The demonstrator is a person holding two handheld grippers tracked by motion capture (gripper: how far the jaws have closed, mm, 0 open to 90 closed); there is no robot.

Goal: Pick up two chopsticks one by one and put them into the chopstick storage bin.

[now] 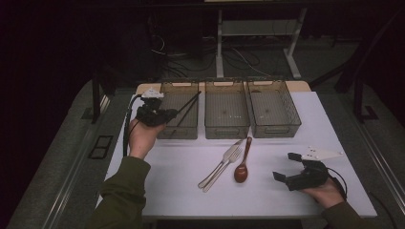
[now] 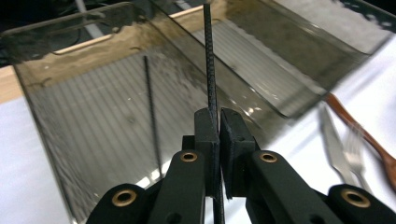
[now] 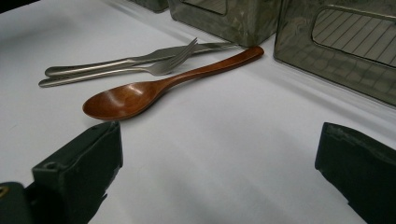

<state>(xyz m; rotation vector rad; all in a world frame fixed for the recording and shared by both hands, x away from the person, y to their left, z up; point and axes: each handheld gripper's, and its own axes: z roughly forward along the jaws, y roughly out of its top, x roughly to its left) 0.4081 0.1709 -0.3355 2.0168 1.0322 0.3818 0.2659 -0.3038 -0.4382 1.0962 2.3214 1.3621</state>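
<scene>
Black chopsticks: one in left claw (image 2: pixel 218 140), one in bin (image 2: pixel 116 140) – three bins.

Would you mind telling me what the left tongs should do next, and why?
Probably lower and release: the left tongs are shut on a thin black chopstick above the leftmost smoky translucent plastic bin, where another black chopstick already lies.

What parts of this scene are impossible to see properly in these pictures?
- Chopstick: top end cut off by the left gripper view's upper edge; lower end hidden behind the left gripper.
- Knife and fork: blurred in the left gripper view.
- Right gripper: body cut off by the right gripper view's bottom edge.
</scene>
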